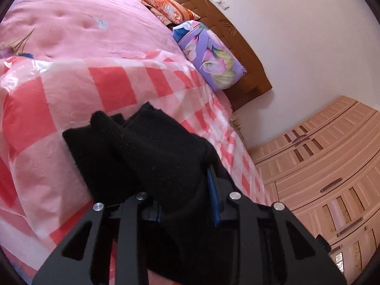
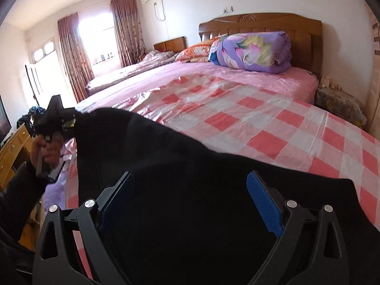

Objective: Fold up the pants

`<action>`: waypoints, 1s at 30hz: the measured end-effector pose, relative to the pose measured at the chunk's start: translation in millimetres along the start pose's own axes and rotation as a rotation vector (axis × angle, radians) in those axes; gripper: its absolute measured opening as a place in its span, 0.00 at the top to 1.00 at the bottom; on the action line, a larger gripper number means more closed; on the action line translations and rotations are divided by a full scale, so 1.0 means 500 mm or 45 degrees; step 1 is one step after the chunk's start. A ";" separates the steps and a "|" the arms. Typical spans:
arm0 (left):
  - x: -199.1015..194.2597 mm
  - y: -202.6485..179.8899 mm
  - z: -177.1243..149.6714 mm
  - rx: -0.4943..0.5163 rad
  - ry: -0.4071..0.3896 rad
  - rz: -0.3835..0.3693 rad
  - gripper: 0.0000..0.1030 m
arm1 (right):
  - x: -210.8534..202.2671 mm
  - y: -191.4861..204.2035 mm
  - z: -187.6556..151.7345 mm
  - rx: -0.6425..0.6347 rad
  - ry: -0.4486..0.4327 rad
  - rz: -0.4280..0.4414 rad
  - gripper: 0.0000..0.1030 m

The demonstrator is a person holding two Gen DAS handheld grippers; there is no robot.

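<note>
Checked bed sheet (image 2: 273, 128); black pants (image 2: 190, 166) stretched sideways

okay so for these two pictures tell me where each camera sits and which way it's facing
Left wrist: on the left gripper, rolled, facing up the bed toward the headboard; black pants bunched between its fingers.
Right wrist: on the right gripper, facing the headboard and window; jaws wide over the pants; the person's left hand shows.
Shared: pants, checkered sheet, purple quilt.
</note>
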State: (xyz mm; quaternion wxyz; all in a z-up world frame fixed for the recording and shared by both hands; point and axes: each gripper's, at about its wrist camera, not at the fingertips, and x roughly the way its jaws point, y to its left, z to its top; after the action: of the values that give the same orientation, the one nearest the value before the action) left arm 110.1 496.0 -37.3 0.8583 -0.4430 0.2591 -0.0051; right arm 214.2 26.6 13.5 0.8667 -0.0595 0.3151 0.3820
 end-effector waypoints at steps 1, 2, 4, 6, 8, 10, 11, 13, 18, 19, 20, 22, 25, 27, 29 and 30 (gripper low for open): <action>-0.004 -0.018 -0.001 0.056 -0.023 0.026 0.74 | 0.000 0.000 0.002 -0.002 -0.003 -0.006 0.10; -0.008 -0.047 -0.005 0.150 -0.052 0.068 0.77 | -0.001 -0.001 0.000 0.002 -0.005 0.000 0.10; -0.026 -0.109 -0.019 0.365 -0.140 0.120 0.79 | 0.001 -0.015 -0.001 0.043 0.001 0.007 0.10; -0.070 -0.193 -0.064 0.689 -0.297 0.102 0.79 | 0.003 -0.030 -0.002 0.091 0.000 0.011 0.10; -0.090 -0.235 -0.105 0.933 -0.399 0.136 0.79 | 0.004 -0.043 -0.004 0.136 -0.001 0.009 0.10; -0.060 -0.224 -0.107 1.010 -0.378 0.296 0.75 | 0.008 -0.055 -0.005 0.172 0.008 0.005 0.10; -0.027 -0.188 -0.084 0.918 -0.281 0.410 0.74 | 0.008 -0.056 -0.005 0.178 0.010 0.004 0.10; 0.028 -0.115 -0.057 0.760 -0.085 0.565 0.73 | 0.006 -0.058 -0.006 0.184 0.009 0.002 0.10; 0.016 -0.091 -0.081 0.741 -0.125 0.745 0.43 | 0.012 -0.064 -0.006 0.202 0.028 -0.001 0.10; 0.002 -0.097 -0.077 0.718 -0.164 0.772 0.42 | 0.015 -0.066 -0.006 0.205 0.036 -0.001 0.10; -0.014 -0.102 -0.074 0.688 -0.196 0.781 0.39 | 0.017 -0.067 -0.007 0.207 0.043 -0.004 0.10; -0.056 -0.102 -0.058 0.606 -0.276 0.781 0.30 | 0.016 -0.066 -0.008 0.204 0.042 -0.006 0.10; -0.098 -0.127 -0.043 0.542 -0.347 0.690 0.28 | 0.019 -0.063 -0.007 0.193 0.055 -0.010 0.10; -0.094 -0.145 -0.049 0.566 -0.281 0.615 0.25 | 0.028 -0.046 -0.003 0.157 0.111 -0.080 0.10; -0.062 -0.175 -0.078 0.654 -0.201 0.568 0.24 | 0.034 -0.011 -0.001 0.087 0.174 -0.088 0.10; -0.038 -0.188 -0.098 0.712 -0.156 0.551 0.23 | 0.036 0.020 -0.003 0.017 0.214 -0.095 0.10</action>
State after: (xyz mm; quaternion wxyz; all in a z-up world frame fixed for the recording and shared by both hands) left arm 92.4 406.6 19.5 0.9414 -0.1254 0.2836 0.1324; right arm 215.6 44.5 3.1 0.8513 -0.0971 0.3866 0.3412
